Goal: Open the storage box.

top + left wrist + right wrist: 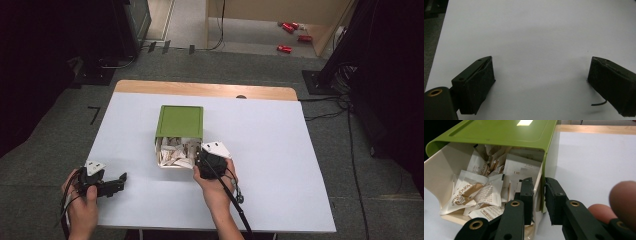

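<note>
The left gripper [540, 82] hangs over the white table top [536, 32], its two black jaws set wide apart with nothing but bare surface between them. A thin dark strand [599, 103] curls from the inner face of the right-hand jaw. Dark floor [431, 37] borders the table at the upper left.

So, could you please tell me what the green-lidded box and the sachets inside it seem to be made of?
The green lid looks like moulded plastic with a satin finish: rounded edges, a recessed panel and a soft glare patch. The cream box wall looks like the same smooth plastic, thin and evenly coloured. The sachets seem to be matt paper, white and tan with brown print, creased and crimped at the edges; a foil lining cannot be ruled out.
</note>
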`<action>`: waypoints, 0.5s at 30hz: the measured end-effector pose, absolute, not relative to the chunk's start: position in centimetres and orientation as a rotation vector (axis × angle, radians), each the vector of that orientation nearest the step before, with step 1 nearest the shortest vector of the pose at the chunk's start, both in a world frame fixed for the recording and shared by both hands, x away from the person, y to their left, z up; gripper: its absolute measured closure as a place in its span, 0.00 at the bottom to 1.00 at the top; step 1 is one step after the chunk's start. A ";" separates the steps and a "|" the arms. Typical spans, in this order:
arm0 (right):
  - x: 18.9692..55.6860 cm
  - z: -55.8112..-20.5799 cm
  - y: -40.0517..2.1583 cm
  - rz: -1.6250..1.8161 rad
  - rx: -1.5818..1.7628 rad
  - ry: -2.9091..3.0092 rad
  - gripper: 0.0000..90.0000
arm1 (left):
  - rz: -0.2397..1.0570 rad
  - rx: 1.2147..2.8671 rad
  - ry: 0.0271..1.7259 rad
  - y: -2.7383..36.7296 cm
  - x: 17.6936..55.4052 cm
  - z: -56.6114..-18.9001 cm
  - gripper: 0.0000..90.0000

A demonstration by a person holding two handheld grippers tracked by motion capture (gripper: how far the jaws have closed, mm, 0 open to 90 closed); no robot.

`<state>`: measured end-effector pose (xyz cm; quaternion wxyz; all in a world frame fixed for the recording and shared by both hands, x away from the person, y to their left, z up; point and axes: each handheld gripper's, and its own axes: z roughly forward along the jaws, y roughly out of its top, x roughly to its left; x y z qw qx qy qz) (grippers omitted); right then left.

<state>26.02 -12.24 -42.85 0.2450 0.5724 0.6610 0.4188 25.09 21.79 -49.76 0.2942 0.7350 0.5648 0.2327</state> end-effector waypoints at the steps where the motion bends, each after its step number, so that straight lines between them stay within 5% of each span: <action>1: 26.1 -42.8 -12.2 1.140 1.561 1.805 0.86 | 0.620 1.957 1.504 21.8 25.1 -49.8 0.08; 15: 26.2 -43.1 -12.2 1.142 1.561 1.794 0.87 | 0.619 1.957 1.504 21.8 25.1 -49.8 0.08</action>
